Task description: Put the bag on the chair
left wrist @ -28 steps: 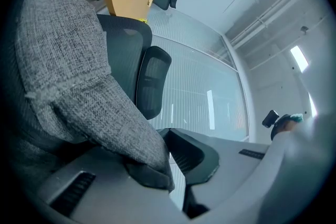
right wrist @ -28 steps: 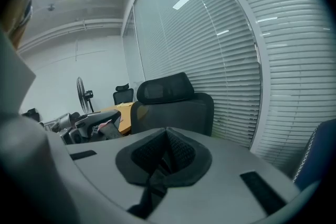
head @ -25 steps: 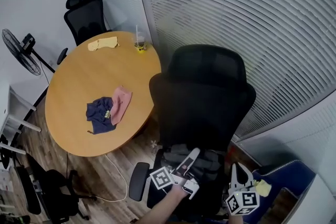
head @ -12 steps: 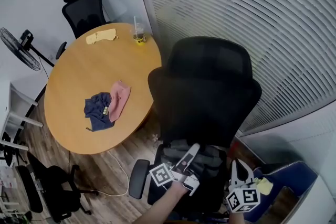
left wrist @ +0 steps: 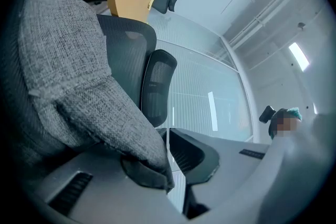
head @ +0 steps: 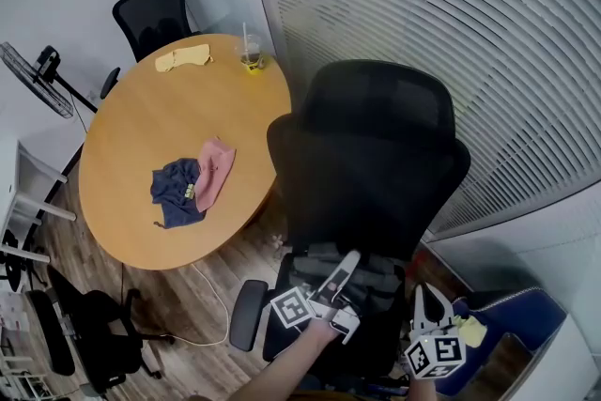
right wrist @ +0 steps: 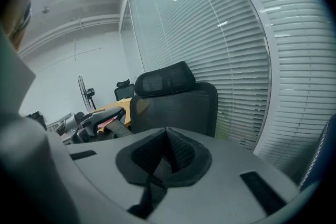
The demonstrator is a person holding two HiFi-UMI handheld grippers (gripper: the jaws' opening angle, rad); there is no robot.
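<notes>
The grey bag sat on the seat of the chair, directly ahead of the nearer left gripper, its jaws pinched on the fabric, while the right gripper alongside had jaws closed on a dark strap.

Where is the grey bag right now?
In the head view the grey fabric bag sits bottom centre on the black office chair seat, with the left gripper shut on it.
</notes>
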